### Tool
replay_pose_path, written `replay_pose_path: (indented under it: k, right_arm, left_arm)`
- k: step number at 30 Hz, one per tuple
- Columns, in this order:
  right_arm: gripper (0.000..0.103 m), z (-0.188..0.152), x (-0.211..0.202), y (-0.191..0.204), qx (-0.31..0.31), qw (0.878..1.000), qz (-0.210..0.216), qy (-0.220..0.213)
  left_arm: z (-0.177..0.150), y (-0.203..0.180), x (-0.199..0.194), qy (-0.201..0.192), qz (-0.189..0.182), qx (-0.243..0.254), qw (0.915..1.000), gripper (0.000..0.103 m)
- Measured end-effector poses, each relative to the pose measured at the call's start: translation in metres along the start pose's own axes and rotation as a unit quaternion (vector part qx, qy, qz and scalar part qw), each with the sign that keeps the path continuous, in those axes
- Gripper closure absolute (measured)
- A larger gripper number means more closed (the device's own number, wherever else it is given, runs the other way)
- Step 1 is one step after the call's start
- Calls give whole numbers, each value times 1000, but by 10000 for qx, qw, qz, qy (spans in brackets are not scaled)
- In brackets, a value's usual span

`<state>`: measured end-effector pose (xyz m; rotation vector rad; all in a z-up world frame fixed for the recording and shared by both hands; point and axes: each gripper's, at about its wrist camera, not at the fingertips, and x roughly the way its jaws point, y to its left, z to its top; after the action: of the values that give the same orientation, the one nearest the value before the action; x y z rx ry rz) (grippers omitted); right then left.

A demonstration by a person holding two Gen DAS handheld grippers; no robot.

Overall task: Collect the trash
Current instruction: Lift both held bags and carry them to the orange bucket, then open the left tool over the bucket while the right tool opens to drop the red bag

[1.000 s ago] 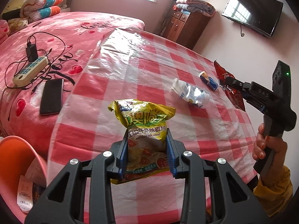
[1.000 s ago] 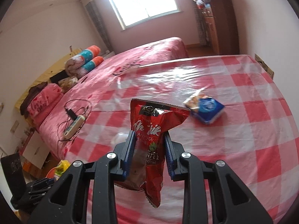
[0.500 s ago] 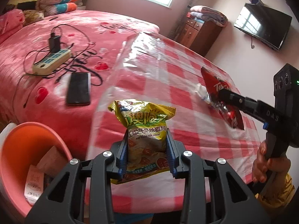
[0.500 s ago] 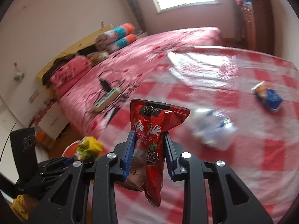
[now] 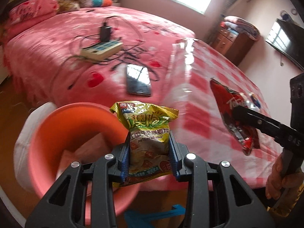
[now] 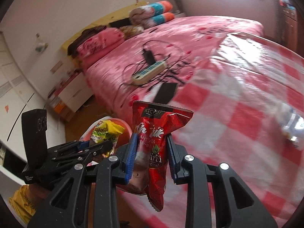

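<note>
My left gripper (image 5: 149,157) is shut on a yellow-green snack bag (image 5: 148,133), held upright over the near rim of an orange bin (image 5: 47,144) that has paper scraps inside. My right gripper (image 6: 151,159) is shut on a red snack packet (image 6: 157,136) above the near left corner of the checked table (image 6: 237,114). In the left wrist view the red packet (image 5: 233,117) and right gripper (image 5: 247,117) hang at the right. In the right wrist view the yellow bag (image 6: 106,131) and left gripper (image 6: 93,148) sit low left over the bin (image 6: 121,125).
A crumpled clear plastic bottle (image 6: 292,125) lies on the table at the right. On the pink bed (image 5: 57,57) beside the table lie a phone (image 5: 138,79) and a power strip (image 5: 100,51) with cables. A blue object (image 5: 152,214) is on the floor beneath the bin.
Both grippers have swung left off the table toward the orange bin, each still gripping its bag. The bin has come from the frame's lower left edge to under the yellow bag.
</note>
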<state>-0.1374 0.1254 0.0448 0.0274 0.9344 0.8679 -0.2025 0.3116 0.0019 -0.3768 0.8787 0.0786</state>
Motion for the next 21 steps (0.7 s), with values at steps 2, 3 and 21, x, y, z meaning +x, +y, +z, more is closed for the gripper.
replay_pose_path:
  k: [2,3,21]
  right_arm:
    - [71,0,9,12,-116,9999,70,74]
    - [71,1,14,18,-184,9997,89,109]
    - [35,-1,83,83,-694,9939,584,627]
  left_arm:
    - [-3,15,-3,8,141,-108,9998,66]
    - [-5,22,-3,16,212,-169,9996,66]
    - [-30,97,10,231,847,-946,9916,40]
